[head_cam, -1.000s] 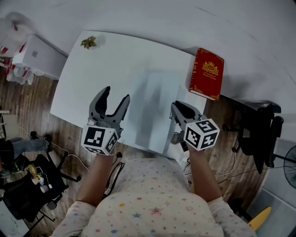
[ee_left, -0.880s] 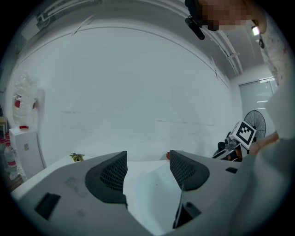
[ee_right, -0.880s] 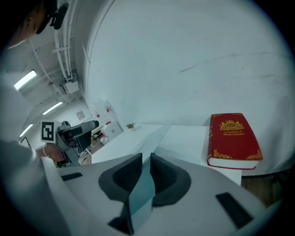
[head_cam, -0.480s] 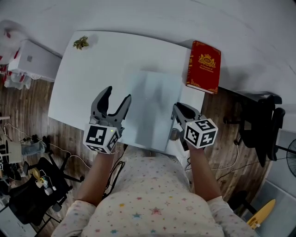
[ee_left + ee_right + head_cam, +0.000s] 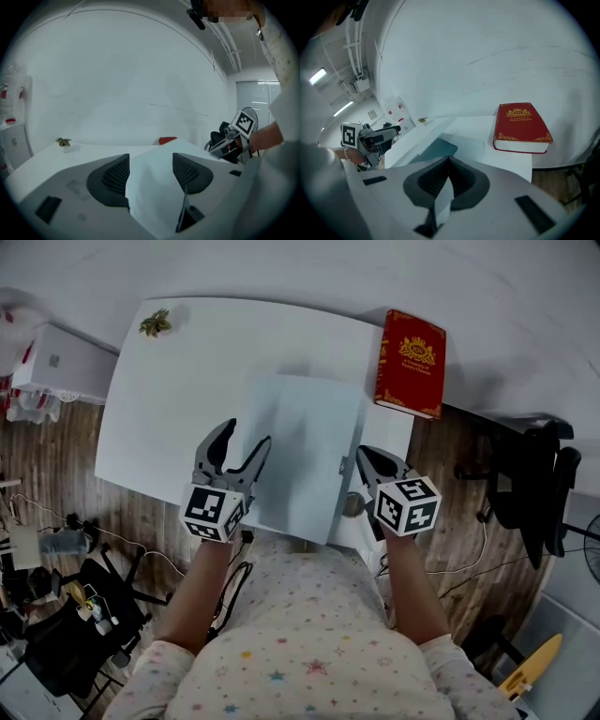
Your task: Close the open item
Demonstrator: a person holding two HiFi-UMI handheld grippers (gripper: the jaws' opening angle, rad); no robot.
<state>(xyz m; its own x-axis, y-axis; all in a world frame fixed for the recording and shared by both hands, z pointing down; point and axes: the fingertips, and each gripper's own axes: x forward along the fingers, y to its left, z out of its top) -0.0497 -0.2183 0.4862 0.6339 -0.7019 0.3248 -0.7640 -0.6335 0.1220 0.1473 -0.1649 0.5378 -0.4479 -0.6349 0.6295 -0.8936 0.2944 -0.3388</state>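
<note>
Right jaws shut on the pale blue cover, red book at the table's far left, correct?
Wrong corner: the red hardcover book lies at the white table's far right, per the head view. Right gripper is shut on the pale blue cover.

left tool point(image 5: 242, 433): grey, black-white marker cube point(image 5: 212, 512) | right tool point(image 5: 364, 455): same | shirt point(image 5: 291, 643): pale, coloured stars

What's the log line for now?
right tool: shut on folder | left tool: open | red book: closed
</note>
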